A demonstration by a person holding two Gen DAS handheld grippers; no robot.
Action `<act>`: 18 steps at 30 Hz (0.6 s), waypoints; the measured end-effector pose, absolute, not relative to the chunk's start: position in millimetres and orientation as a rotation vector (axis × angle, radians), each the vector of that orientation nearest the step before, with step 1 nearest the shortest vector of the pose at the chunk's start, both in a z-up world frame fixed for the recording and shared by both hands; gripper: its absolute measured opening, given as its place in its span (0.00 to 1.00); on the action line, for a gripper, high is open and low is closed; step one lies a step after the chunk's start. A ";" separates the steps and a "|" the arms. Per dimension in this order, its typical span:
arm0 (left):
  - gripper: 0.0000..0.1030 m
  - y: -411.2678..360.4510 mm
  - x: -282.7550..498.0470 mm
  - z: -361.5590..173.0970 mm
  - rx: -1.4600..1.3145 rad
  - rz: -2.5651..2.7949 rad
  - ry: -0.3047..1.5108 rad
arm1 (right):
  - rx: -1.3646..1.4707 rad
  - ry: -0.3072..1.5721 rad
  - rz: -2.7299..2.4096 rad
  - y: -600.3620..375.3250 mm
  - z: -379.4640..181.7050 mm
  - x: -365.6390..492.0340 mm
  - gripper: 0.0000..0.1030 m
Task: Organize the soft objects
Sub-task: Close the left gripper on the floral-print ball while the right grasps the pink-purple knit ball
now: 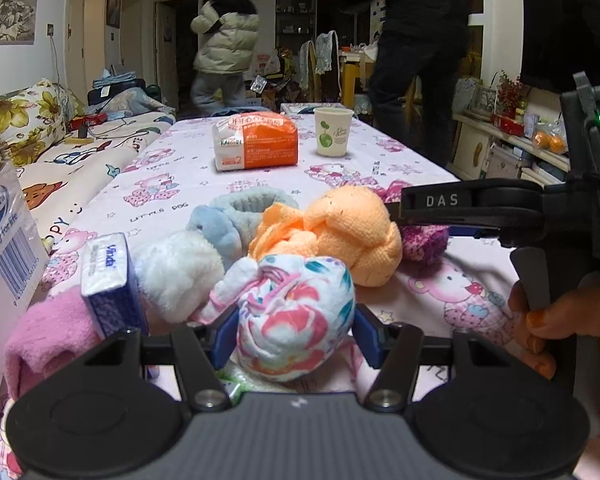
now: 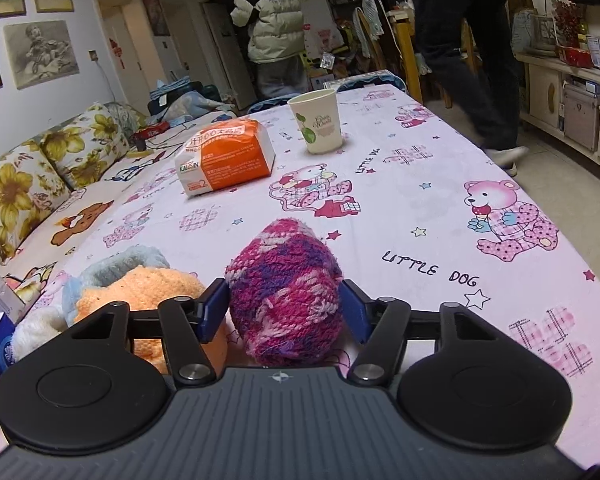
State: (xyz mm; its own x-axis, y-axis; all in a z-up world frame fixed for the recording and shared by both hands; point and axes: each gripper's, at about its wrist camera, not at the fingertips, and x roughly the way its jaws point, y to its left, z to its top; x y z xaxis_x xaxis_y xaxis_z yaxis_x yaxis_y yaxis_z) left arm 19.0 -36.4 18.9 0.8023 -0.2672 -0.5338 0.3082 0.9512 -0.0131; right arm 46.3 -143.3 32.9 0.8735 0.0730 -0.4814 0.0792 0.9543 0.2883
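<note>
Soft bundles crowd the near end of the desk (image 1: pixel 380 148). Through the left wrist camera, the left claw (image 1: pixel 290 328) grips a floral cloth ball (image 1: pixel 296 316), its 2 blue pads pressed into the sides. Just beyond lie an orange towel bundle (image 1: pixel 340 236), a blue plush piece (image 1: pixel 220 228) and a white fluffy one (image 1: pixel 176 276). Through the right wrist camera, the right claw (image 2: pixel 284 310) squeezes a magenta knit ball (image 2: pixel 286 292) resting on the desk, beside the orange towel bundle.
</note>
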 end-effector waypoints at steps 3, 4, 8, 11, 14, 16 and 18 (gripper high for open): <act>0.58 -33.8 13.7 23.0 0.065 -0.324 0.542 | 0.310 0.496 -0.001 -144.1 36.7 40.4 0.66; 0.58 -32.6 11.7 24.4 0.061 -0.330 0.535 | 0.313 0.492 0.001 -144.2 37.5 39.3 0.65; 0.58 -27.4 5.5 29.9 0.041 -0.353 0.511 | 0.320 0.480 0.012 -142.8 41.3 32.1 0.64; 0.58 -22.9 2.7 31.3 0.029 -0.360 0.504 | 0.296 0.484 0.008 -139.3 39.9 29.0 0.61; 0.58 -17.7 -0.6 33.6 0.016 -0.363 0.493 | 0.289 0.481 0.011 -139.7 41.1 24.4 0.58; 0.58 -13.5 -2.3 35.4 0.004 -0.359 0.484 | 0.271 0.470 0.007 -138.4 44.0 23.2 0.56; 0.58 -9.7 -3.4 37.8 -0.008 -0.356 0.472 | 0.264 0.460 0.000 -138.3 46.5 21.6 0.55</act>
State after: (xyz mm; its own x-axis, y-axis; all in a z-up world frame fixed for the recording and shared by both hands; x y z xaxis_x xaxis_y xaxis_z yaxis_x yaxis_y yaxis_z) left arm -3.4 -9.7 37.8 0.8301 -0.3377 -0.4437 0.3340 0.9383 -0.0893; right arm 21.6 -138.3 46.5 0.8965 0.0597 -0.4390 0.0589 0.9661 0.2515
